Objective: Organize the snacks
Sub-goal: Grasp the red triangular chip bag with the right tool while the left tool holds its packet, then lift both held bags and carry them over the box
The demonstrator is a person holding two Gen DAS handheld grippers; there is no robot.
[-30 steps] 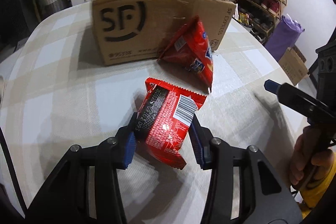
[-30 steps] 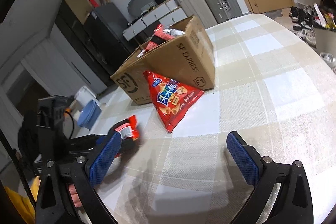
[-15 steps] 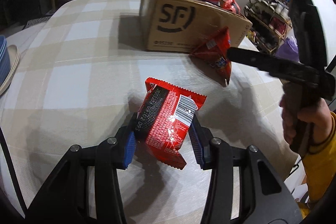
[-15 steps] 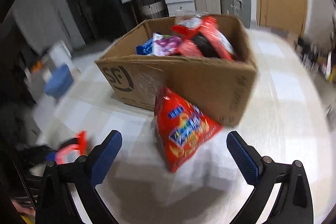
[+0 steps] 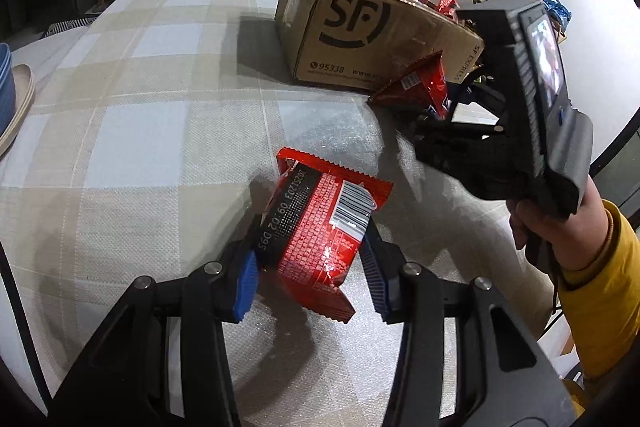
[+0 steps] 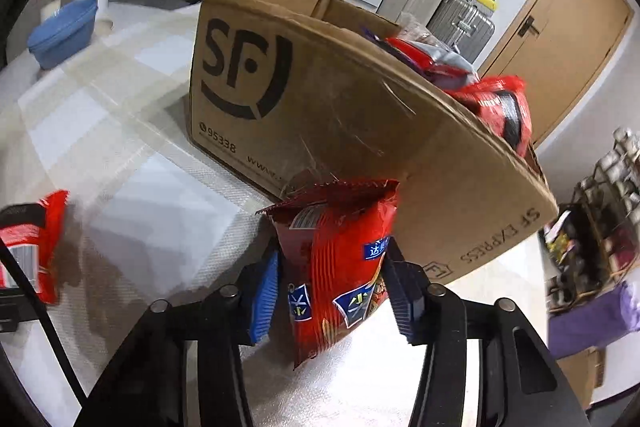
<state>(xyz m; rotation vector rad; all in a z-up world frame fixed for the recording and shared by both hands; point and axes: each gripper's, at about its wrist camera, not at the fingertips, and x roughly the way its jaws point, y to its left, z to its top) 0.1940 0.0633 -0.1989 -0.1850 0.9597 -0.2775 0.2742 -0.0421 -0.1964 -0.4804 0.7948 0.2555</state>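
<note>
Your right gripper (image 6: 330, 293) is closing around the chip bag (image 6: 340, 267), standing upright just before the box (image 6: 360, 115). Your left gripper (image 5: 310, 273) is pinching the packet (image 5: 320, 227), farther from the box.

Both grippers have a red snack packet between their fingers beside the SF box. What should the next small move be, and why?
Probably finish closing the right gripper, then lift. Its jaws are closing around the red chip bag, which stands against the SF cardboard box that already holds snacks. The left gripper already pinches the red wafer packet above the checked tablecloth, so it can follow.
</note>
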